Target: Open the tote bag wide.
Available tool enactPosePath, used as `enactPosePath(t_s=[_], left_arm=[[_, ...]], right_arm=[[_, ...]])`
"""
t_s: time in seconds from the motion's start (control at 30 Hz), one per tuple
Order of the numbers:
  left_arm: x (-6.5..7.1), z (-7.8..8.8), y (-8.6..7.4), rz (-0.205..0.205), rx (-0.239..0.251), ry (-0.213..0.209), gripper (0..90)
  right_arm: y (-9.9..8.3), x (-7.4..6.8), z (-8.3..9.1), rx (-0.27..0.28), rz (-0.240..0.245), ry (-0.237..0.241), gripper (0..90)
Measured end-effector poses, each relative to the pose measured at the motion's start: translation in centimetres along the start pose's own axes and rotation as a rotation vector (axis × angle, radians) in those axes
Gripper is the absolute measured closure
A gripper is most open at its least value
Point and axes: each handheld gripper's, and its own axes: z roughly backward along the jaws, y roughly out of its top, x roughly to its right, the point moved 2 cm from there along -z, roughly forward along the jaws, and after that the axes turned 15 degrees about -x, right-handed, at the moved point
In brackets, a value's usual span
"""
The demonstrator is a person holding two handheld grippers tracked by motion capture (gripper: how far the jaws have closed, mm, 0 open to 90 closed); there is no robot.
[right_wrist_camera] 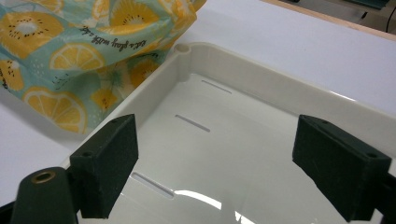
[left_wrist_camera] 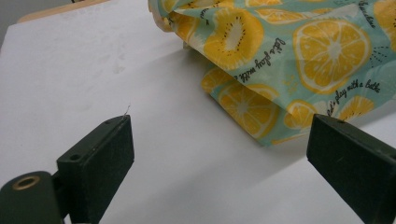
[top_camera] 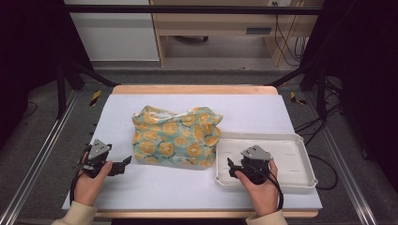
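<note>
High view: lemon-print bag [top_camera: 177, 137] mid tabletop [top_camera: 155, 187], touching white tray [top_camera: 300, 164].
Left gripper [left_wrist_camera: 219, 154] view: jaws open, empty; bag ahead-right, script partly legible, "play with a...".
Right gripper [right_wrist_camera: 217, 163] view: jaws open over tray, bag ahead-left.

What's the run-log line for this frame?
left hand-held gripper: open, near bag | right hand-held gripper: open, over tray | bag: on table, untouched
</note>
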Motion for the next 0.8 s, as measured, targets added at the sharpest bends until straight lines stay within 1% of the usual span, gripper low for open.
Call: enactPosePath(t_s=[0.17, 0.2, 0.23, 0.27, 0.33, 0.37, 0.4, 0.47, 0.5, 0.57, 0.63, 0.67, 0.7, 0.73, 0.8], left_arm=[[0.1, 0.1, 0.0, -0.002, 0.009, -0.002, 7.5], [0.1, 0.2, 0.1, -0.009, 0.013, 0.0, 7.5], [0.2, 0.4, 0.2, -0.021, 0.02, 0.014, 7.6], [0.2, 0.4, 0.4, -0.027, 0.027, 0.015, 7.8], [0.2, 0.5, 0.5, -0.025, 0.031, 0.009, 7.9], [0.2, 0.6, 1.1, -0.034, 0.049, -0.006, 8.1], [0.1, 0.5, 1.5, -0.043, 0.047, -0.012, 8.1], [-0.1, 0.5, 2.4, -0.06, 0.044, -0.013, 8.1], [-0.3, 0.4, 2.9, -0.065, 0.048, -0.012, 8.1], [-0.5, 0.2, 3.9, -0.082, 0.045, -0.021, 8.3], [-0.7, 0.0, 5.3, -0.113, 0.031, -0.015, 8.3], [-0.7, -0.1, 5.8, -0.118, 0.029, -0.014, 8.3], [-0.8, -0.2, 6.4, -0.123, 0.029, -0.019, 8.6], [-0.8, -0.3, 7.0, -0.131, 0.032, -0.025, 8.9], [-1.0, -0.6, 8.0, -0.147, 0.028, -0.019, 8.9]], right_arm=[[0.0, 0.0, 0.1, 0.003, -0.001, -0.001, 15.0], [0.0, -0.2, 0.2, 0.004, -0.001, 0.0, 15.5], [0.1, -0.2, 0.2, 0.007, 0.002, 0.001, 15.5], [0.2, -0.3, 0.3, 0.01, 0.007, 0.004, 15.5], [0.3, -0.5, 0.4, 0.011, 0.01, 0.012, 15.5], [1.0, -1.0, 0.4, 0.007, 0.039, 0.026, 16.0], [1.3, -1.1, 0.4, 0.007, 0.042, 0.032, 16.8], [2.2, -1.3, 0.4, 0.001, 0.073, 0.044, 18.3], [2.8, -1.4, 0.4, -0.009, 0.078, 0.047, 19.4], [4.0, -1.4, 0.4, -0.017, 0.1, 0.063, 20.6], [5.4, -1.4, 0.4, -0.022, 0.115, 0.077, 22.0], [6.4, -1.5, 0.4, -0.024, 0.125, 0.09, 22.0], [7.0, -1.6, 0.5, -0.021, 0.13, 0.094, 22.1], [7.8, -1.7, 0.4, -0.018, 0.146, 0.102, 22.2], [9.4, -2.0, 0.3, -0.023, 0.175, 0.111, 22.2]])
